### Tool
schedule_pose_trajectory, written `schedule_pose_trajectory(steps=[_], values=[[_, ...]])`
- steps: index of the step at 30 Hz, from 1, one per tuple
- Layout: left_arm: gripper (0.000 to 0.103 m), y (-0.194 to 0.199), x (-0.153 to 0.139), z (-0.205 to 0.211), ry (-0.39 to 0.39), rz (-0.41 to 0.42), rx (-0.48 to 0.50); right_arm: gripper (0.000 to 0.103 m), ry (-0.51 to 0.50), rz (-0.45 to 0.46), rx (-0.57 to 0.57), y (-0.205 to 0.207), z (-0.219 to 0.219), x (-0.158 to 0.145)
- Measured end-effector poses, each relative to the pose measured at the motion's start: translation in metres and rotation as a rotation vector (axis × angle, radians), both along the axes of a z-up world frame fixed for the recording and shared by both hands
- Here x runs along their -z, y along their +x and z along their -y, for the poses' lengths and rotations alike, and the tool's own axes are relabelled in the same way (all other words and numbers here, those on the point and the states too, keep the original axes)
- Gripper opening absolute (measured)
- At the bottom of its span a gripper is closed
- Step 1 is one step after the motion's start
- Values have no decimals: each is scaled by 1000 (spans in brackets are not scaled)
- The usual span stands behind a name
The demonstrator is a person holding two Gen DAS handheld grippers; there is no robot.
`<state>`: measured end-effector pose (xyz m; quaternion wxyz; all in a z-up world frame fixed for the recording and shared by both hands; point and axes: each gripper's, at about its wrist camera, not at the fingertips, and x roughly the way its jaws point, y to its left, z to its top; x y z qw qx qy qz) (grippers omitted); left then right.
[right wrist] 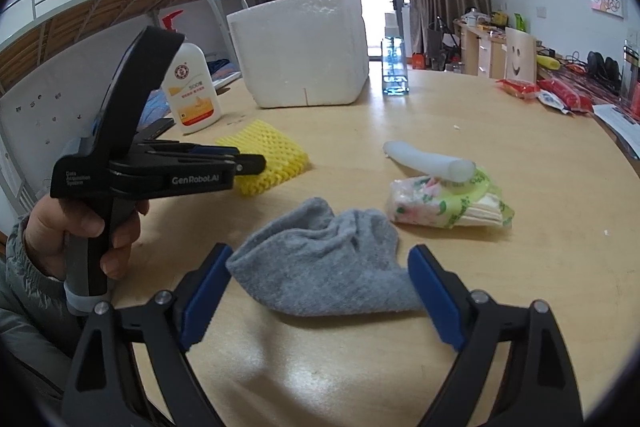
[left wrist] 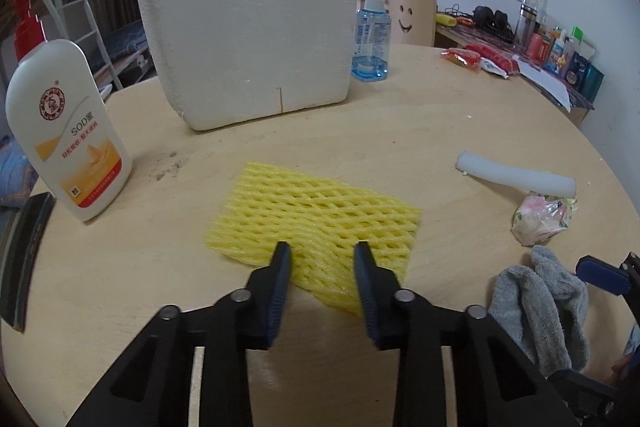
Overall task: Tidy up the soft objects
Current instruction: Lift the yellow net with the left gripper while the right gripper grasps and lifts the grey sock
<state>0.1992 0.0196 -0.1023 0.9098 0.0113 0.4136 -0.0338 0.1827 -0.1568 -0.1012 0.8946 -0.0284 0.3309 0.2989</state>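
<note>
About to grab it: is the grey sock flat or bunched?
Bunched: the grey sock lies crumpled with raised folds between the open right gripper fingers.

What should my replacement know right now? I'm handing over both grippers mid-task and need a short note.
Left gripper: jaws open, tips over the near edge of the yellow foam net, nothing gripped.
Right gripper: jaws open wide either side of the grey sock, not closed on it.
Also on the round table: white foam tube resting partly on the tissue pack, and the white foam box at the back, its inside hidden.
Done: nothing visibly sorted.
Left: probably grip the net and sock, then deal with the tube and tissues.
</note>
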Motion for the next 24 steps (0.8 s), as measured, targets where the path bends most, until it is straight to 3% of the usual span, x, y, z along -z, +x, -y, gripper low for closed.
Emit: schedule_pose_trajectory(steps=[5, 14, 16, 18, 24], values=[[9, -1, -1, -3, 1, 8, 8, 92, -15, 4, 12, 0, -1, -1], [9, -17, -13, -1, -9, 79, 46, 91, -48, -5, 28, -1, -6, -2], [9, -21, -16, -5, -17, 93, 45, 87, -49, -6, 24, -1, -7, -3], [9, -25, -18, -7, -25, 105, 44, 73, -53, -18, 22, 0, -10, -3], [9, -33, -18, -9, -41, 115, 57, 58, -112, -46, 30, 1, -18, 5]])
